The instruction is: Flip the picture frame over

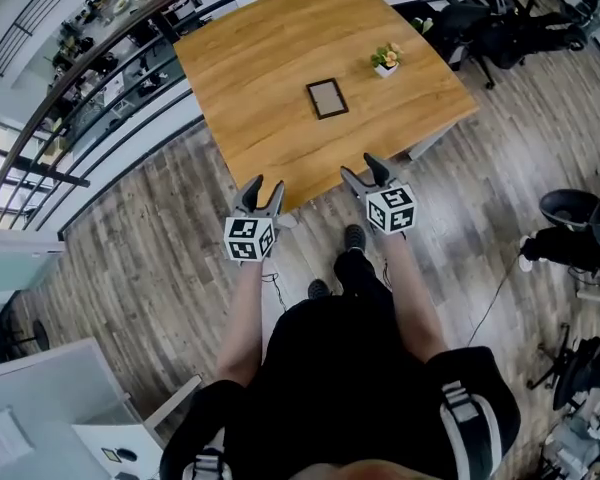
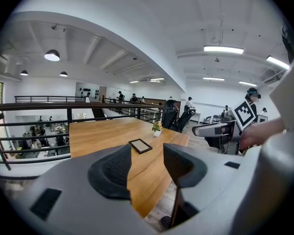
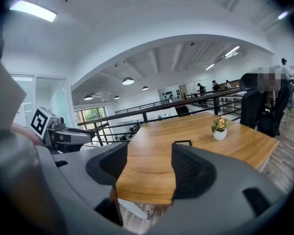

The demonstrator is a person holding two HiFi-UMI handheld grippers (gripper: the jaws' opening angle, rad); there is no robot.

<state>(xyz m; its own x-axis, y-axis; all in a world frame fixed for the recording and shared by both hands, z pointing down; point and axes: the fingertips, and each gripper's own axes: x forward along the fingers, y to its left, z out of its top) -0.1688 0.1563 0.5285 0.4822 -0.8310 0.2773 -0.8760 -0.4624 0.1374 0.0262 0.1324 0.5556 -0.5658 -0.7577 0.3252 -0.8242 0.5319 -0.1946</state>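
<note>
On the wooden worktop [image 1: 250,58], the picture frame [image 1: 327,99] lies flat near the middle, well apart from a small potted plant [image 1: 386,60] by the far corner. At the near edge, the left hand-held gripper [image 1: 264,188] and the right hand-held gripper [image 1: 360,169] hover side by side, each with jaws apart and empty, both short of the frame.
</note>
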